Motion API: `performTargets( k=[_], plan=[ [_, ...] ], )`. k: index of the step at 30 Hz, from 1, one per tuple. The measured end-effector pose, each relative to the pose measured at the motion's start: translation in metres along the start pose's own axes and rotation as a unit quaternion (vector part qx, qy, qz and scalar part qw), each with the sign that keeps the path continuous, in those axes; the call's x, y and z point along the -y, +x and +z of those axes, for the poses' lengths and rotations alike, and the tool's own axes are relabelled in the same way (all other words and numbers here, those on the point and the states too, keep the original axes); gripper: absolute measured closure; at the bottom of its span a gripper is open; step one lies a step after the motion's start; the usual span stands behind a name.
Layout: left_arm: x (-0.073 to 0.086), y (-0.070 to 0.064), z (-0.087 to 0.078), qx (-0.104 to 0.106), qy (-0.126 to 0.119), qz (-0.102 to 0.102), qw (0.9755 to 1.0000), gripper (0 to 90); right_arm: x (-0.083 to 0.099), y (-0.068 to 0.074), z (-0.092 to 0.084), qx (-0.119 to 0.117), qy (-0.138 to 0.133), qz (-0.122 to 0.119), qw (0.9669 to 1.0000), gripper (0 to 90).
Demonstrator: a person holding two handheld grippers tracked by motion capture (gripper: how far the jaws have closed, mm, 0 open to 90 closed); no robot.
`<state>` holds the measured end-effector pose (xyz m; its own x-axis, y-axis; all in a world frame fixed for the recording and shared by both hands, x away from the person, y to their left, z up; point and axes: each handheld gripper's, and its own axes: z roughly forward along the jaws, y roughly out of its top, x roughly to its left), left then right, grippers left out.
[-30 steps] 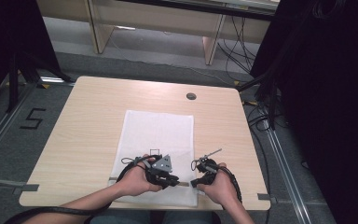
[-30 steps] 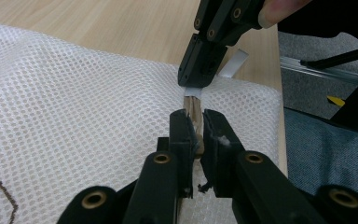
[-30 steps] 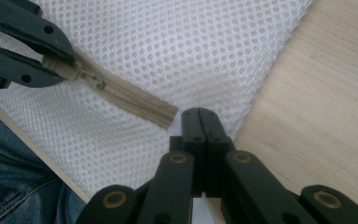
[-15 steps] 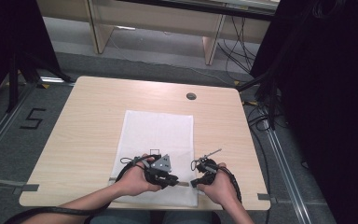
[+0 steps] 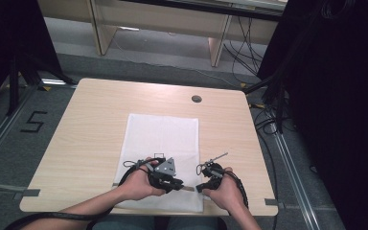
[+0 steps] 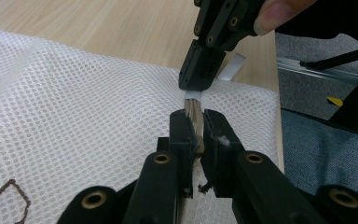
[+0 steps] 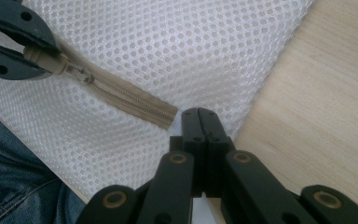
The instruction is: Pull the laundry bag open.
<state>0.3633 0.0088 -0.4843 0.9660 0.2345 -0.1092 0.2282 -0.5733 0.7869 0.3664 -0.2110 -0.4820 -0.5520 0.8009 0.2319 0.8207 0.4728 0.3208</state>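
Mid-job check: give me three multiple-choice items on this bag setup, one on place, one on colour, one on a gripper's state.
1. Where on the table does the mesh bag lie?
A. Far left corner
B. Middle, reaching the near edge
C. Far right corner

2. What colour is the zipper?
A. Beige
B. Red
C. Black

3. What is the left gripper doing?
A. Open above bare wood
B. Shut on the zipper pull
C. Resting on the floor

Answers:
1. B, as the high view shows the white bag running from mid-table to the edge by the person.
2. A, since the right gripper view shows tan tape and slider on white mesh.
3. B, because its own view shows the jaws closed on the zipper pull, while the right gripper pinches the bag at the zipper's end.
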Motion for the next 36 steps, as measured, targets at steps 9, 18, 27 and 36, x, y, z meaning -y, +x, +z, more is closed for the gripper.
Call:
performTargets(
  k=[9, 18, 27, 36],
  plan=[
    [0.0000, -0.0002, -0.0027, -0.001, 0.006, -0.001, 1.0000, 81.6, -0.0001, -0.0001, -0.0001, 0.000, 0.001, 0.000, 1.0000, 90.0],
    [-0.0005, 0.0001, -0.0043, -0.001, 0.002, -0.002, 1.0000, 81.6, -0.0001, 0.0001, 0.0000, 0.001, 0.000, 0.002, 1.0000, 90.0],
    [-0.0014, -0.0004, -0.0054, -0.002, 0.003, 0.001, 1.0000, 81.6, 0.0003, 0.0001, 0.0008, -0.001, -0.005, 0.003, 1.0000, 90.0],
    [-0.0013, -0.0005, -0.0074, -0.002, -0.001, 0.000, 1.0000, 81.6, 0.0003, -0.0002, 0.0009, -0.001, -0.005, 0.003, 1.0000, 90.0]
  ],
)
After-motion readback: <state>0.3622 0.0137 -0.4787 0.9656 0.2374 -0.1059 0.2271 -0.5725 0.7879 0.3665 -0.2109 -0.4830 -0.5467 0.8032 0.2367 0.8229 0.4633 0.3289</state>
